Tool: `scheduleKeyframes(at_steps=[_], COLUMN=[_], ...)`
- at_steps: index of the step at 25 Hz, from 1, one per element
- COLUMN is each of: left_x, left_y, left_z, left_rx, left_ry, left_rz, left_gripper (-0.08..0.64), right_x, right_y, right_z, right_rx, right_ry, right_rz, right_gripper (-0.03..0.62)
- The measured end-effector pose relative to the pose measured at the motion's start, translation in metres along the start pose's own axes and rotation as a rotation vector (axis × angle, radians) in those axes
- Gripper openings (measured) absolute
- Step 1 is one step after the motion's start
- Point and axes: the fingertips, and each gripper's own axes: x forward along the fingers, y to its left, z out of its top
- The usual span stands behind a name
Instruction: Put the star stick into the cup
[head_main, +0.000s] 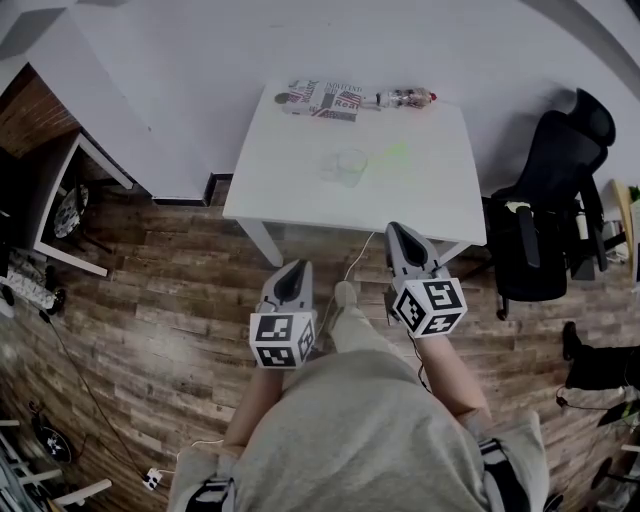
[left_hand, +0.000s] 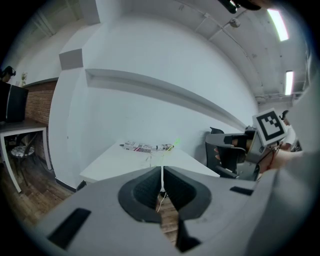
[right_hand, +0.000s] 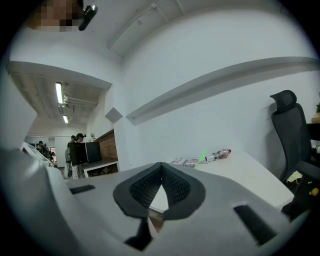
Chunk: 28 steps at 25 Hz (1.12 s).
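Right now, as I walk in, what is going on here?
A person stands at the white table with tongs in each hand. The left tongs and right tongs are both shut and empty, near the table's front edge. A clear cup stands on the table with the green star stick at it; whether the stick is inside, I cannot tell. A printed pack and a bottle lie at the far edge.

The cup (head_main: 348, 166) is only faintly made out on the tabletop (head_main: 290, 180); the green star stick (head_main: 396, 155) is blurred, and whether it stands inside cannot be told.
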Motion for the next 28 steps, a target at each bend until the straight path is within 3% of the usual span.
scheduleKeyframes(at_steps=[11, 28], left_x=[-0.038, -0.039], left_y=[-0.011, -0.014], left_z=[-0.014, -0.010], left_rx=[0.011, 0.019], left_ry=[-0.002, -0.009], left_rz=[-0.021, -0.028], left_gripper=[0.014, 0.014], right_x=[-0.050, -0.056], right_y=[0.042, 0.044], right_z=[-0.008, -0.005], right_rx=[-0.015, -0.042], right_ry=[-0.018, -0.013], right_rz=[0.026, 0.031], right_gripper=[-0.005, -0.005])
